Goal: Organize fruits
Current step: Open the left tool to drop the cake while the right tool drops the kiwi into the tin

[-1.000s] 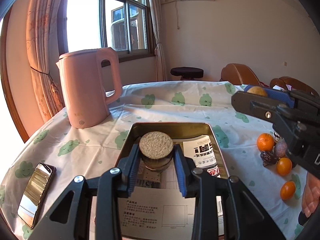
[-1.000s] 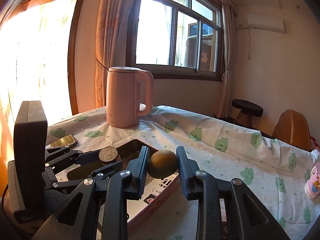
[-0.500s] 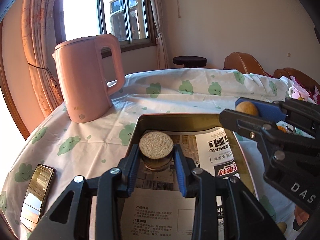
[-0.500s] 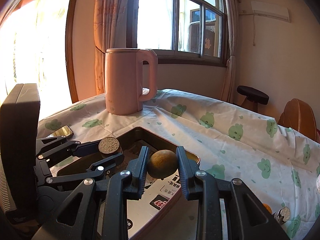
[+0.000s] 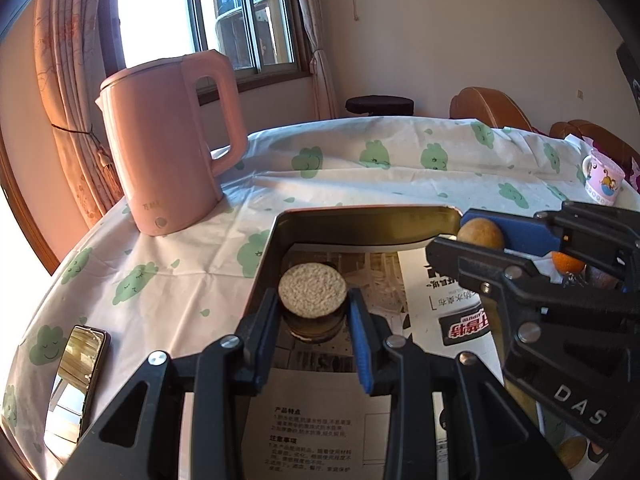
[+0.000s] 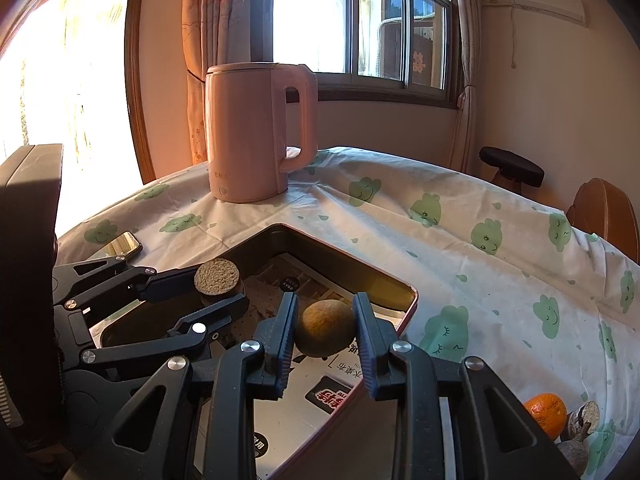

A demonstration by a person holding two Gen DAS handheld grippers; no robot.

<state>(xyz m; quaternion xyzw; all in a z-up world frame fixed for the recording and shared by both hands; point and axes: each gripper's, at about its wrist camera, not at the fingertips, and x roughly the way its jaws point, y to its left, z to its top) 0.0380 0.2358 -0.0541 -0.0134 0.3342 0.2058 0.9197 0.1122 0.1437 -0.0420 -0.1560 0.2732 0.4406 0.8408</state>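
Note:
My left gripper (image 5: 313, 304) is shut on a dark round fruit with a flat, rough beige top (image 5: 313, 290), held low over the paper-lined metal tray (image 5: 360, 214). From the right wrist view that gripper (image 6: 220, 284) and its fruit (image 6: 217, 276) hang over the tray's left part. My right gripper (image 6: 325, 320) is shut on a round yellow-brown fruit (image 6: 325, 334) just above the tray's right corner (image 6: 404, 292). In the left wrist view it (image 5: 460, 236) comes in from the right with that fruit (image 5: 480, 233) between its blue pads.
A pink kettle (image 5: 168, 148) stands behind the tray to the left. A phone (image 5: 78, 372) lies near the table's left edge. An orange (image 6: 546, 410) and dark fruits (image 6: 580, 420) lie right of the tray. A pink mug (image 5: 602, 180) stands far right.
Both grippers have come down and forward over the tray with their fruits. In the left wrist view the right gripper has slid left and now hides most of the loose oranges.

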